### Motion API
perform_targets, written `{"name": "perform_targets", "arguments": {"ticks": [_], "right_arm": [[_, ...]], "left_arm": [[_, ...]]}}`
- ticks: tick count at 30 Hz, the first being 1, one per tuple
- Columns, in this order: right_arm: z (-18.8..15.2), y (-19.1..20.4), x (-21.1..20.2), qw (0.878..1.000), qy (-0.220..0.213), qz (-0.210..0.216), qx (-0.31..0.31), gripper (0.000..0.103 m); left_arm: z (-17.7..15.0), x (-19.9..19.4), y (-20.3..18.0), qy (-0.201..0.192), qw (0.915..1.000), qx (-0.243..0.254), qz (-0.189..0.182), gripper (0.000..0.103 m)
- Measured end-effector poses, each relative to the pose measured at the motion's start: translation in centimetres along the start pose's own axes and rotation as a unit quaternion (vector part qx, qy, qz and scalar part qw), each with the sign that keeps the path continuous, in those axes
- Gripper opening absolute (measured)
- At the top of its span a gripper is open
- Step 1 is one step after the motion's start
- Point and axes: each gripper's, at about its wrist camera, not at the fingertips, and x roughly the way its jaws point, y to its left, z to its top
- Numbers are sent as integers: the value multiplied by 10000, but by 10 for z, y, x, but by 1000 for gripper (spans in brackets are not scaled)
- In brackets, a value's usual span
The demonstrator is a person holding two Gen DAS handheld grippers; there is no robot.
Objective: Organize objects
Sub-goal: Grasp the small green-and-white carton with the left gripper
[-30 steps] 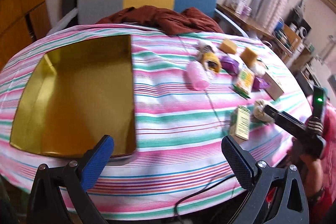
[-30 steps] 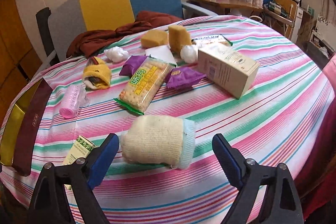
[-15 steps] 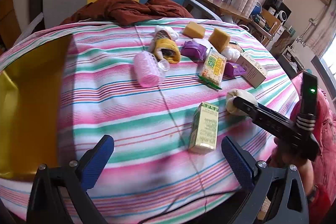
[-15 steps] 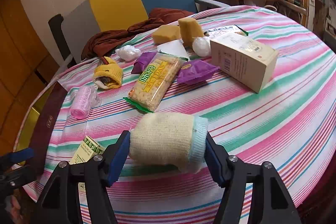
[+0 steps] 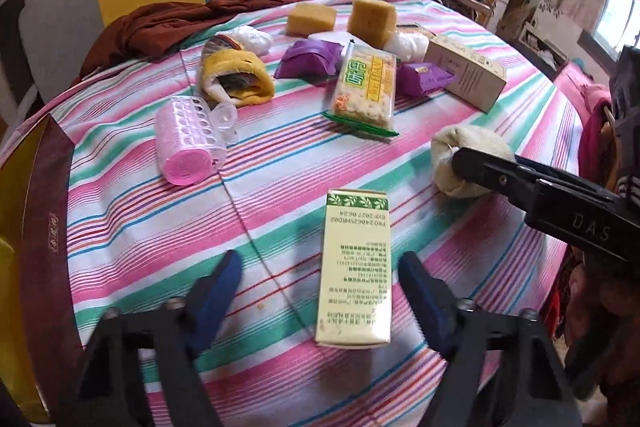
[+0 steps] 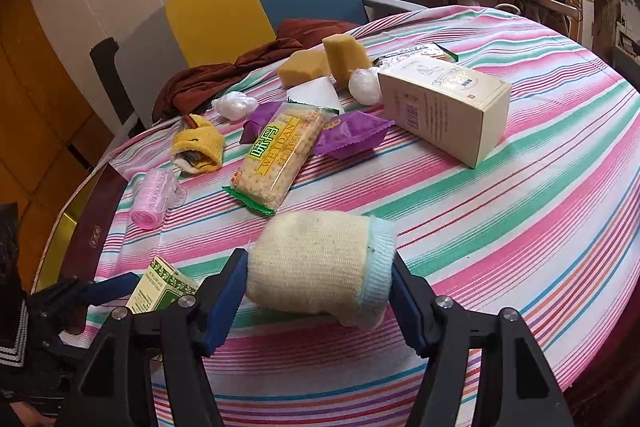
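A pale green carton (image 5: 354,267) lies flat on the striped tablecloth (image 5: 280,187) between the blue pads of my left gripper (image 5: 319,263). Its jaws are closing, and a gap still shows on the left side of the carton. My right gripper (image 6: 318,261) is shut on a rolled cream sock with a light blue cuff (image 6: 312,247). The left wrist view shows the same roll (image 5: 468,151) at the right, with a black finger (image 5: 520,179) against it. At the lower left of the right wrist view are the left gripper's blue pad (image 6: 112,287) and the carton (image 6: 160,285).
A gold box with a dark red rim (image 5: 44,207) sits at the left table edge. Farther back lie a pink hair roller (image 5: 188,143), a yellow sock (image 5: 240,79), a cracker pack (image 5: 366,87), purple packets (image 5: 312,59), sponges (image 5: 372,15) and a cream box (image 6: 444,107). A chair (image 6: 248,7) stands behind.
My left gripper swung right from the gold box to the green carton, dropped lower, and its jaws narrowed. My right gripper closed on the cream sock roll and has stayed there.
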Motion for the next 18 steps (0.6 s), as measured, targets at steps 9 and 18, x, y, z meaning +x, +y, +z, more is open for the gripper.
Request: {"name": "perform_targets", "arguments": {"ticks": [9,18], "right_arm": [[-2,2,3,10000,32,-1,-17,68],[-4,7,2,9998,18,-160,-92,68]], "left_arm": [[-11,-2,2,-295,9995,-6,62,59],[-18,-5,5,-533,9986,-47,-10,47]]}}
